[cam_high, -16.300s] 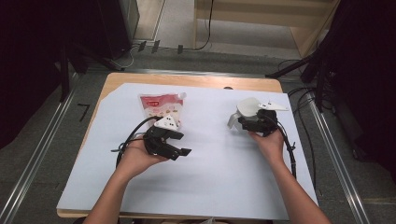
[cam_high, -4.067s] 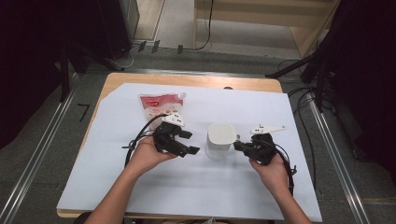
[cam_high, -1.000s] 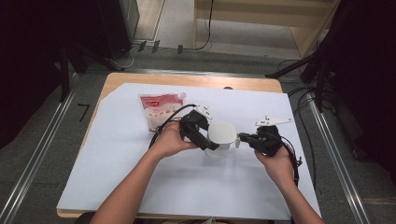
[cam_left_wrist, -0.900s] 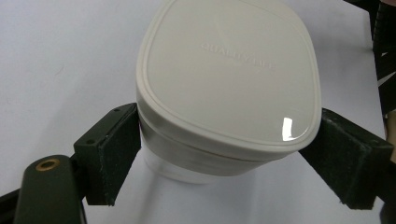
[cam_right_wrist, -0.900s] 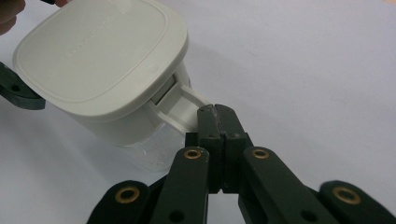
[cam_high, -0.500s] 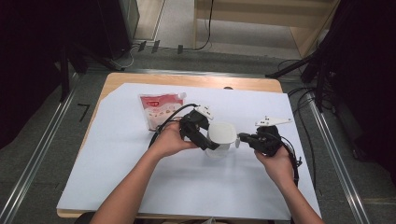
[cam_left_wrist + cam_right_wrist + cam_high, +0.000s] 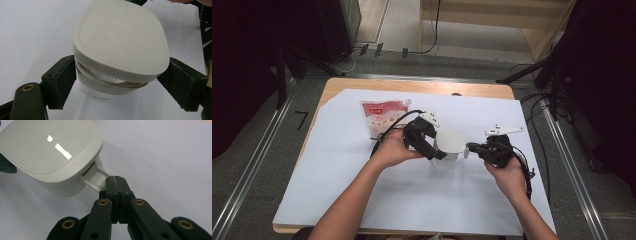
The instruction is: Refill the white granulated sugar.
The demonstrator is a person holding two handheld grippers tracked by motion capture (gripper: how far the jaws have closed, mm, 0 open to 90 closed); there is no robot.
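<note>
A clear container with a cream lid [image 7: 448, 142] stands mid-table on the white sheet. My left gripper [image 7: 442, 149] reaches in from the left. In the left gripper view its pads [image 7: 62, 80] press both sides of the collar just under the lid [image 7: 120, 37], which sits tilted with a gap below one edge. My right gripper [image 7: 471, 149] comes from the right. In the right gripper view its jaws [image 7: 115, 180] are closed together on the end of the white handle [image 7: 98, 176] that sticks out of the container [image 7: 50, 150].
A red-and-white pouch [image 7: 382, 115] lies flat at the back left of the white sheet [image 7: 362, 195]. The sheet covers a wooden table [image 7: 412, 85], with metal rails and dark equipment around it. Cables trail from both grippers.
Earlier the container stood at the back right by the right gripper, then mid-table between apart grippers. Both grippers closed in on it; over the last second nothing has moved.
</note>
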